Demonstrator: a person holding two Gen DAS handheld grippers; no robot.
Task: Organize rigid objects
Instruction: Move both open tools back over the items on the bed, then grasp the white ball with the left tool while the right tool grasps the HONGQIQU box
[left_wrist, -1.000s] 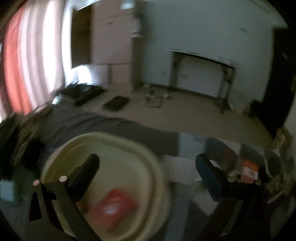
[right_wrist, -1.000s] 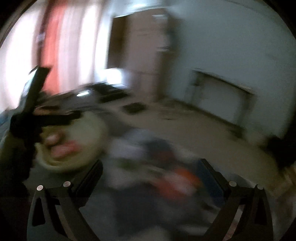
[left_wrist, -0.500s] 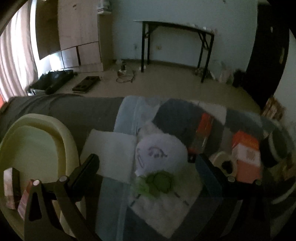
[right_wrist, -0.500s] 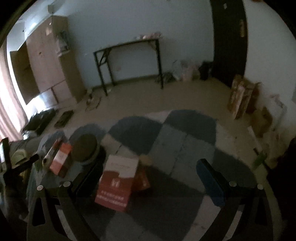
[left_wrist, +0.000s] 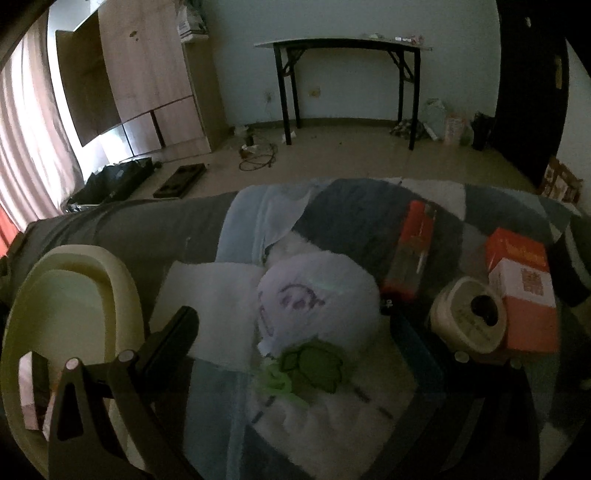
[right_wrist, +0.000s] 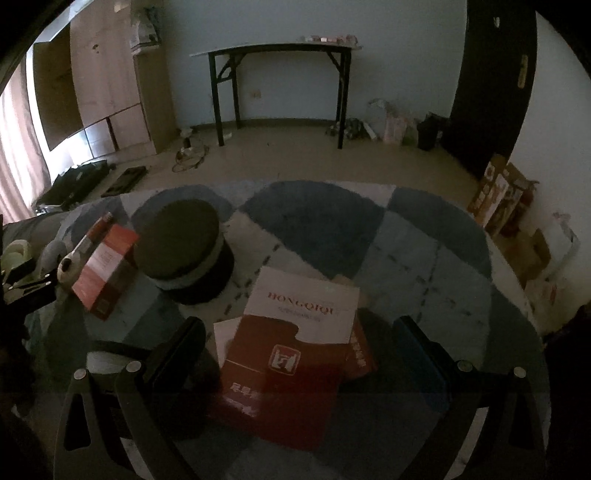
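Dim room, pale walls

A black folding table (left_wrist: 351, 44) stands against the far wall; wooden cabinet (left_wrist: 147, 74) and curtain (left_wrist: 26, 147) left, dark door (right_wrist: 495, 85) right.

A bed (right_wrist: 424, 258) with a blue and white checked blanket (right_wrist: 314, 210) carries everything. On the blanket lie a red and white booklet (right_wrist: 291, 354), a dark round cap (right_wrist: 184, 243), an orange and white box (left_wrist: 524, 291), a roll of tape (left_wrist: 469, 321), a white soft toy (left_wrist: 317, 299) and a white cloth (left_wrist: 210, 299). A pale yellow basin (left_wrist: 74, 295) sits at the left, on the grey part of the bed.
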